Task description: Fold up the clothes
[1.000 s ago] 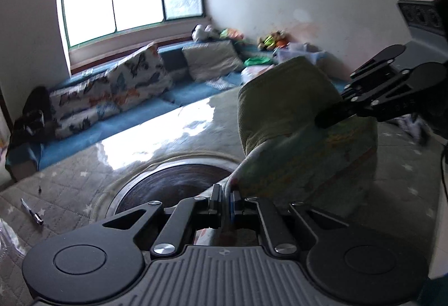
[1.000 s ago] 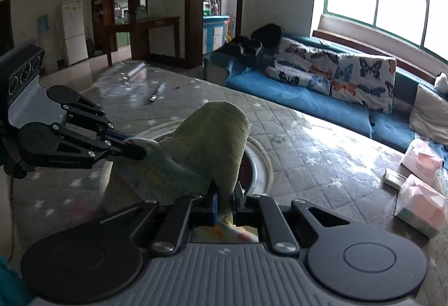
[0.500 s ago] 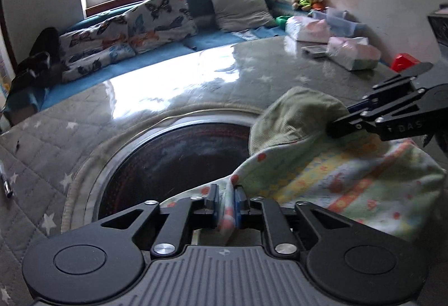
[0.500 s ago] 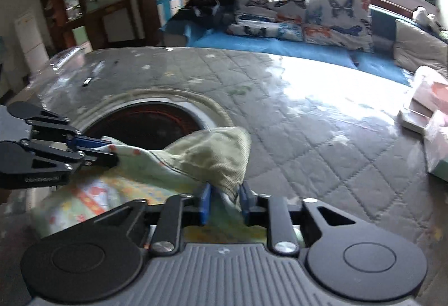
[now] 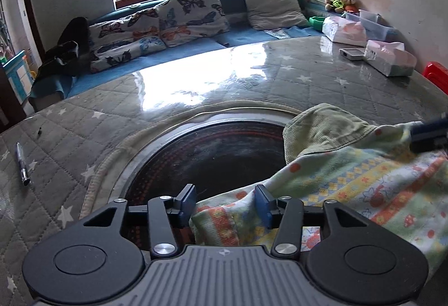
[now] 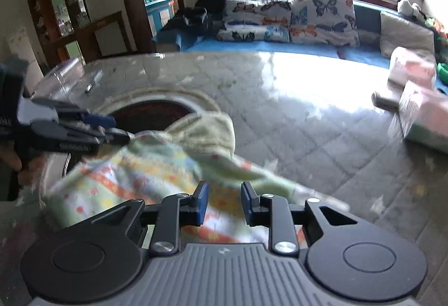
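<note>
I had both hand-held grippers, left (image 5: 225,203) and right (image 6: 222,203), spread open, garment (image 5: 364,188) released flat on desk (image 5: 252,82) at 3 o'clock.

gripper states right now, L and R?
Left hand-held gripper: open, patterned garment lies loose between the fingers.
Right hand-held gripper: open, above the same garment, not gripping it.

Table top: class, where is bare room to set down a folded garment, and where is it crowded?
Free: the quilted cover between the dark round inset and the sofa side. Crowded: the tissue packs at the far right edge, and the pen at the left. The garment overlaps the inset.
</note>
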Demonstrator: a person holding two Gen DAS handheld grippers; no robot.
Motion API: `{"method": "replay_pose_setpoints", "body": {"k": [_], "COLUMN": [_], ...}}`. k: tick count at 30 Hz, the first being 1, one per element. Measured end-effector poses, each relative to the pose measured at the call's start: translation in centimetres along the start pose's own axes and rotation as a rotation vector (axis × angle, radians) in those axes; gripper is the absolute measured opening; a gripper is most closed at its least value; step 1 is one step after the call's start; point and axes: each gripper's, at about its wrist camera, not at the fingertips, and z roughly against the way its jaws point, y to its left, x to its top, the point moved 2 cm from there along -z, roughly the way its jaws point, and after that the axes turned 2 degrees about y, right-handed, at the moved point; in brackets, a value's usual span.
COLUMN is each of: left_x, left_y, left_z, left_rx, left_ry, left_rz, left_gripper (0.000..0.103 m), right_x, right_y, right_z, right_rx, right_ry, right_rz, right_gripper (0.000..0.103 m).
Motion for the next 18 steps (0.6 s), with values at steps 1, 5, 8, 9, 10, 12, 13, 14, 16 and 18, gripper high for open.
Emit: {"method": "replay_pose_setpoints", "body": {"k": [1, 5, 8, 9, 10, 12, 13, 14, 16, 18], "left_x": [0.0, 0.2, 0.3, 0.3, 0.3, 0.3, 0.3, 0.3, 0.3, 0.3], "left_y": [0.0, -0.2, -0.4, -0.4, -0.5, -0.5, -0.6, -0.6, -0.6, -0.6], "left_z": [0.0, -0.3, -0.4, -0.4, -0.4, -0.4, -0.5, -0.5, -0.5, -0.5], "left_rx": [0.008, 0.036, 0.056, 0.060, 0.063, 0.071, 0.073, 0.075, 0.080, 0.086], "left_ry": [0.001, 0.008, 0.008, 0.008, 0.009, 0.007, 0.007, 0.007, 0.008, 0.008], "left_rz": [-0.001, 0.001, 0.003, 0.005, 0.007, 0.008, 0.009, 0.010, 0.012, 0.013], "left_gripper": [0.054, 0.060, 0.063, 0.064, 0.066, 0.069, 0.071, 0.072, 0.075, 0.078], "right_x": [-0.2, 0.0, 0.4, 0.6, 0.8, 1.3, 1.5, 1.7, 2.0, 2.2], "right_y": [-0.4, -1.8, -2.4, -2.3, -1.9, -0.9, -0.3, 0.4, 1.6, 2.7], "right_z": [-0.4, -0.8, -0.5, -0.4, -0.2, -0.1, -0.3, -0.5, -1.1, -2.0], "right_rx": [-0.008, -0.059, -0.072, -0.074, -0.072, -0.045, -0.031, -0.018, 0.005, 0.017], "right_ry": [0.005, -0.014, -0.021, -0.026, -0.034, -0.045, -0.045, -0.044, -0.038, -0.027], "right_rz": [-0.017, -0.071, -0.105, -0.100, -0.084, -0.064, -0.053, -0.041, -0.018, 0.002], "right_gripper": [0.024, 0.021, 0.021, 0.022, 0.022, 0.022, 0.022, 0.022, 0.025, 0.026]}}
